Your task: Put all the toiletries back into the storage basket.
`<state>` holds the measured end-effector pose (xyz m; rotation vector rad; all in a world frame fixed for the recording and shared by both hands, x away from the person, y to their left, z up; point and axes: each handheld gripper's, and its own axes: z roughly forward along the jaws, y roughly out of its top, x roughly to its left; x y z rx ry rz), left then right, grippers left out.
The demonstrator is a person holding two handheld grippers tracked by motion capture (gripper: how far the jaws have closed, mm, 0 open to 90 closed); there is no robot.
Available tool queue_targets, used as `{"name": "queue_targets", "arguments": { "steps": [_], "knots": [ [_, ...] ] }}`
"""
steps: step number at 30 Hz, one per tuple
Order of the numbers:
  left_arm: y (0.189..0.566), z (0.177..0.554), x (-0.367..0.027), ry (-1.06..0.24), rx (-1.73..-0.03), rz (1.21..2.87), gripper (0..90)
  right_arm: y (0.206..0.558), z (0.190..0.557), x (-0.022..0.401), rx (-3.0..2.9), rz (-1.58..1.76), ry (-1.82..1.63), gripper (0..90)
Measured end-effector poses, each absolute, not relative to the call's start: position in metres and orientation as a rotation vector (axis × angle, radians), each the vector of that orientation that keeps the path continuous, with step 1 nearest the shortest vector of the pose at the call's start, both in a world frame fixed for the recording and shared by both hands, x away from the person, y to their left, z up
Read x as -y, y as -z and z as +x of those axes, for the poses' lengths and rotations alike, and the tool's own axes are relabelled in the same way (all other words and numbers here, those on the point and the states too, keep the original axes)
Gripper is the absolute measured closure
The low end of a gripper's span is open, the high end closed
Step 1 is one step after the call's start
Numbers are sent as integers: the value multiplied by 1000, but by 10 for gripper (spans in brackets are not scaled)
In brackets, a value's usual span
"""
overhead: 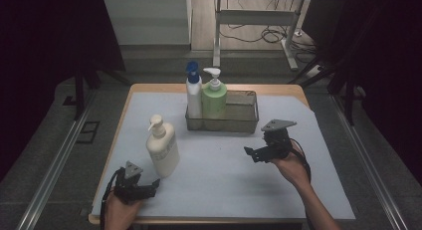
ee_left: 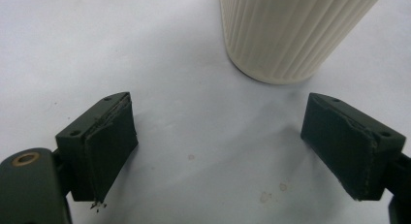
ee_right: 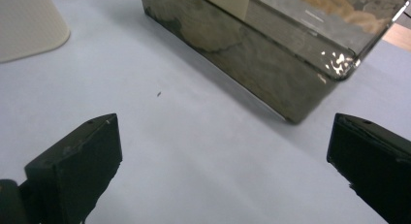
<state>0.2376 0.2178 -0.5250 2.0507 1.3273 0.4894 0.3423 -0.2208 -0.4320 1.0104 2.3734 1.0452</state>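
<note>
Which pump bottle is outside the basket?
The cream bottle, standing on the sheet near the left gripper; the blue-capped and green ones stand in the basket.

The wire basket (overhead: 239, 121) stands toward the far edge of the table (overhead: 318, 190), and 2 pump bottles (overhead: 205, 93) stand upright inside its left end (side by side, touching). A 3rd pump bottle (overhead: 162, 146) stands on the table, nearer than the basket and to its left, well apart from it.

A desk frame (overhead: 254, 21) and cables (overhead: 259, 36) stand behind the table (overhead: 149, 88).
</note>
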Motion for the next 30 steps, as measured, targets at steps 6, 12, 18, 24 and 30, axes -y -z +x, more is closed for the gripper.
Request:
{"name": "queue_targets", "arguments": {
  "steps": [6,12,18,24,30],
  "knots": [
    [525,238,-218,-489,-1327,2050,121,440,329,234,-2370,1025,-1030,0],
    [525,238,-218,-490,-1328,2050,120,448,321,247,-2348,1061,-1031,0],
    [525,237,-218,-491,-1329,2047,121,457,312,257,-2335,1087,-1033,0],
    [525,237,-217,-491,-1329,2047,121,471,302,265,-2329,1115,-1009,0],
    [525,237,-217,-491,-1329,2047,121,485,299,272,-2337,1150,-971,0]
  ]
}}
